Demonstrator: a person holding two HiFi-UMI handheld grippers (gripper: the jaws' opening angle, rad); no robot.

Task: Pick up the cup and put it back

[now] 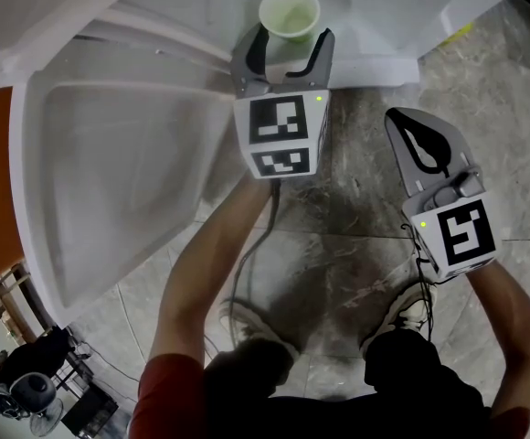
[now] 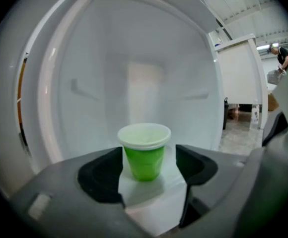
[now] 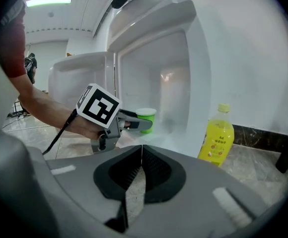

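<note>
While the cup point(image 1: 289, 14), green with a white rim, stands upright and alone on the white ledge point(image 2: 154, 195) inside the open white cabinet, the left gripper point(image 1: 290, 44) is level with it, jaws spread wide, one tip to each side of the cup's near wall, pads not pressing. Right gripper point(image 3: 142, 152): jaws closed together, empty, held well back over the stone floor point(image 1: 356, 236). Step judged: closing in for the pick-up. Handling notes: advance until the pads flank the cup's middle, below the rim; keep the gripper centred so neither tip nudges the cup first. Close gently, since a thin cup likely buckles. Lift straight up before drawing back, clear of the ledge's front edge. Hazard: tipping the light cup.
</note>
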